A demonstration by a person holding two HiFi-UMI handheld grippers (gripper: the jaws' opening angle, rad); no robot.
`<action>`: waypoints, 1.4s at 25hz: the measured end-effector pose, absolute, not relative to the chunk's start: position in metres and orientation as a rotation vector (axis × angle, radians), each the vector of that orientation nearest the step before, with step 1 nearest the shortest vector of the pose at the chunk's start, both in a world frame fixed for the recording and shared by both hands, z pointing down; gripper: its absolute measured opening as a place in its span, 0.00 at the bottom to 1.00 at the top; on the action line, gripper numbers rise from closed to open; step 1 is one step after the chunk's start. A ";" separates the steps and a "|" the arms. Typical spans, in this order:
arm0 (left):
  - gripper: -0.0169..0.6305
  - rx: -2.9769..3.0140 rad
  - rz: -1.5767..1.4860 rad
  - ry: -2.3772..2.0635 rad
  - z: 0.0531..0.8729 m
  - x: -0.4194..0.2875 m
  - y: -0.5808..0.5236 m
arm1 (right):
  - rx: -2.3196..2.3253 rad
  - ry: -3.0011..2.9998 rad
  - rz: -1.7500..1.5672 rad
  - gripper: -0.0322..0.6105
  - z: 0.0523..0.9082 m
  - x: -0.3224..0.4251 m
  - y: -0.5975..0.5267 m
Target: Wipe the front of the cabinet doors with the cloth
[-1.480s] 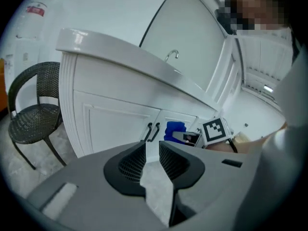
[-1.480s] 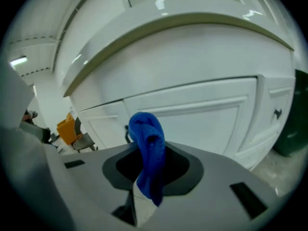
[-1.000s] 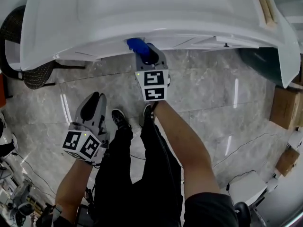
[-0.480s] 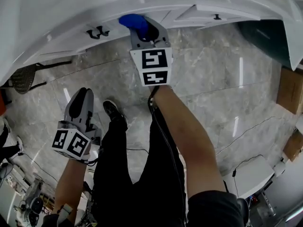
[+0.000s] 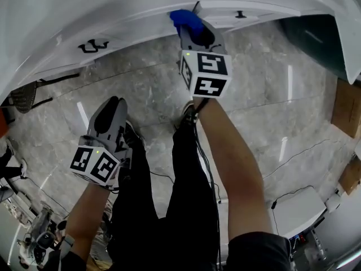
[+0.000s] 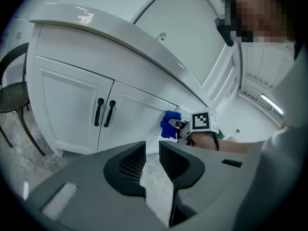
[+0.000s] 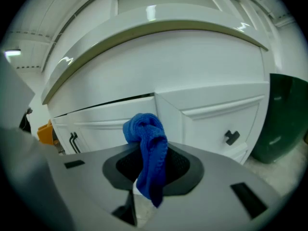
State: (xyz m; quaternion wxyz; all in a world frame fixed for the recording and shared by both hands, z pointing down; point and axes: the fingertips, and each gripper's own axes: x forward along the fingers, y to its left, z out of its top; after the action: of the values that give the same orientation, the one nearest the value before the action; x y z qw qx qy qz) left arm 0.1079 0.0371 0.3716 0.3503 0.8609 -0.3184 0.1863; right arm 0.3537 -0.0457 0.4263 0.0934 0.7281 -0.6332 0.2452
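Lower left of head view: left gripper [image 5: 110,110] above the floor, jaws narrowly apart, nothing between | upper centre: right gripper [image 5: 196,34] clamps blue cloth [image 5: 183,19] | beyond: cloth at white cabinet doors [image 7: 211,121], doors shut

The cloth [image 7: 144,134] is a blue, knitted-looking rag. It's bunched into a lump with a tail drooping down, pinched between the jaws of the right gripper [image 5: 194,33]. It's right up at the cabinet doors [image 6: 72,112]: white framed panels, all shut, black handles [image 6: 103,112]. Can't tell if it's actually touching.
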 end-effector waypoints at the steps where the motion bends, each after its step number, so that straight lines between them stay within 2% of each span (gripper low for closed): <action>1: 0.16 2.232 0.485 -0.820 0.373 0.109 0.036 | 2.209 -1.846 0.758 0.19 0.428 0.362 -0.041; 5: 0.16 2.233 0.484 -0.804 0.378 0.094 0.031 | 2.286 -1.755 0.854 0.19 0.442 0.360 -0.024; 16: 0.16 2.159 0.441 -0.937 0.390 -0.010 -0.006 | 1.948 -2.043 0.875 0.19 0.478 0.160 -0.090; 19: 0.16 2.143 0.430 -0.960 0.393 -0.026 -0.013 | 1.915 -2.054 0.846 0.19 0.484 0.134 -0.102; 26: 0.16 2.130 0.433 -0.951 0.400 -0.020 -0.012 | 1.928 -2.021 0.794 0.19 0.491 0.154 -0.114; 35: 0.16 2.171 0.502 -0.862 0.415 0.047 0.003 | 2.070 -1.887 0.842 0.19 0.502 0.264 -0.083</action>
State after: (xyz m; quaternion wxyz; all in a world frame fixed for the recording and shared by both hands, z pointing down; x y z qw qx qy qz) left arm 0.0473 0.0032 0.4147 0.3673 0.8451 -0.3357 0.1955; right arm 0.2643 -0.0828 0.5022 0.1080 0.7036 -0.6413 0.2863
